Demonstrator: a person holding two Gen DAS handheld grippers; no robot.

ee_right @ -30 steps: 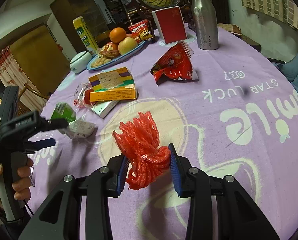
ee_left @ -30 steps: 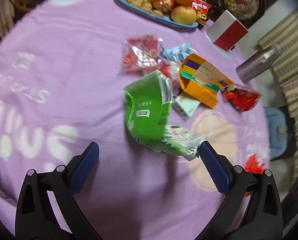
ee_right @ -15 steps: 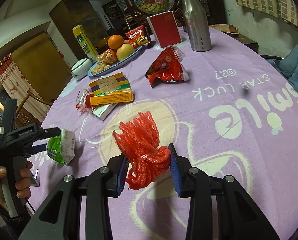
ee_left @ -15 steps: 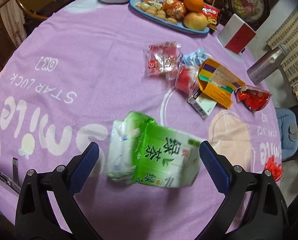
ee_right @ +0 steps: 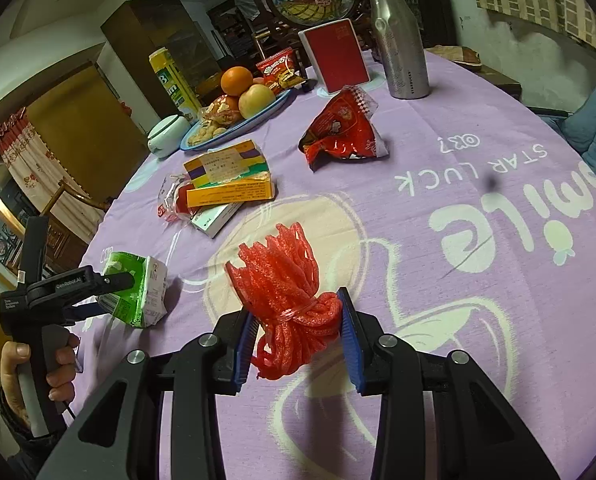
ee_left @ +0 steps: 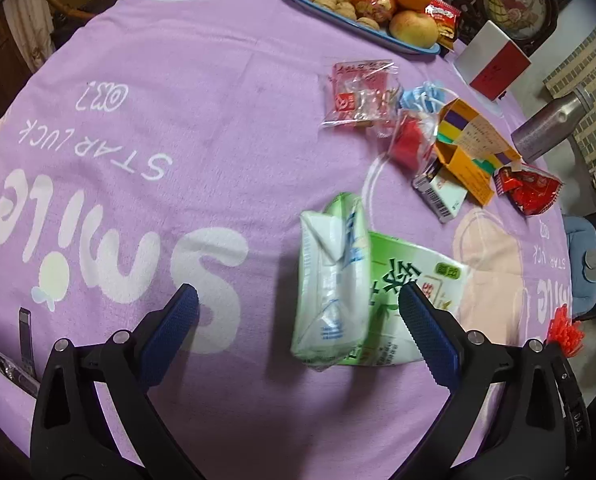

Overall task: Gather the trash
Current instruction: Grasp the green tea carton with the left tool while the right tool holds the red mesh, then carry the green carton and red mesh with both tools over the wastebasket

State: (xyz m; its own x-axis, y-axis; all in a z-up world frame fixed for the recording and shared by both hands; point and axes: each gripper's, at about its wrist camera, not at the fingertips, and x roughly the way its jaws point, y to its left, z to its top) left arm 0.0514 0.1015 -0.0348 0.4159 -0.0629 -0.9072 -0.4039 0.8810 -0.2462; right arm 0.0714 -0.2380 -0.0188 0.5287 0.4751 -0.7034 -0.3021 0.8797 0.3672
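- Left hand-held gripper point(ee_left: 298, 320) gapes wide around the green tea carton point(ee_left: 338, 292) at lower centre; close squarely across its flattened sides
- Right hand-held gripper point(ee_right: 295, 334) clamps the red mesh net point(ee_right: 287, 300) at lower centre; keep that squeeze

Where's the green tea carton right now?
The crumpled green-and-white tea carton lies between the open left tongs in the left wrist view, nearer their right finger; in the right wrist view it is at far left on the purple tablecloth.

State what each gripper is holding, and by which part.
Right gripper is shut on the red foam net, clamped at its tied waist. Left gripper is open and holds nothing; the green carton is unclamped.
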